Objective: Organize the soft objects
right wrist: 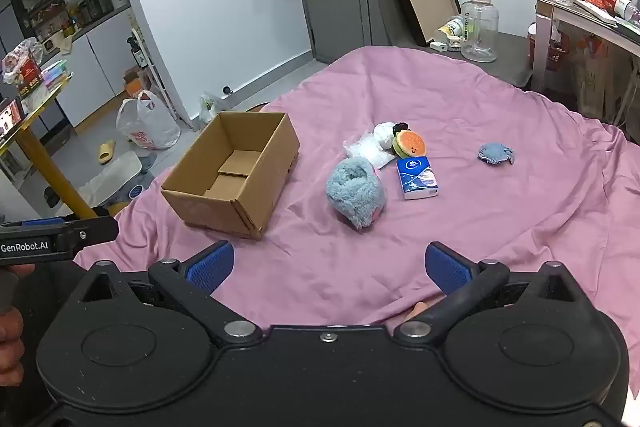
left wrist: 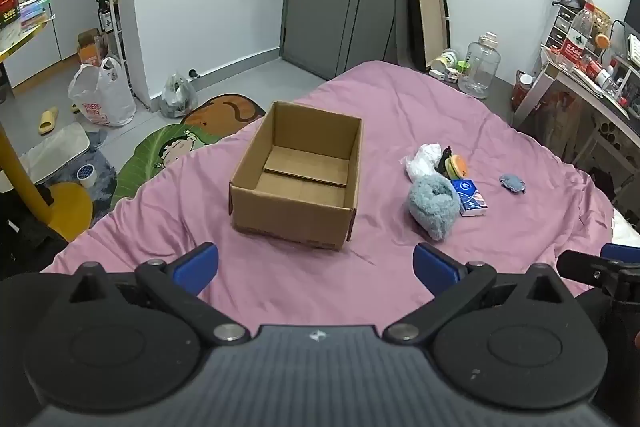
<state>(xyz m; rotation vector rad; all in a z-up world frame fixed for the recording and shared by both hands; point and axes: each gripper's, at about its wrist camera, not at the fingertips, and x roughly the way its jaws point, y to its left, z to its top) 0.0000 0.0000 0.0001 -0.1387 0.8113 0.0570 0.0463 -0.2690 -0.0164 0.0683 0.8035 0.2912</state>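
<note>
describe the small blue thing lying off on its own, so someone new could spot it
Start at the pink bedspread and the open cardboard box on it. Right of the box is a cluster of soft items; further right, alone, lies a small flat blue-grey pad with frayed edges.

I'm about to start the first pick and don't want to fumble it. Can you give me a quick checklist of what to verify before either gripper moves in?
1. cardboard box open and empty, upright on the pink bedcover: ok.
2. left gripper jaws wide apart, nothing between them: ok.
3. right gripper jaws wide apart, nothing between them: ok.
4. fluffy blue item lies free, nothing on top of it: ok.
5. tissue pack, burger toy and white bag crowd together, so a clean single grasp there: not ok.
6. small blue cloth piece lies apart from the rest: ok.
</note>
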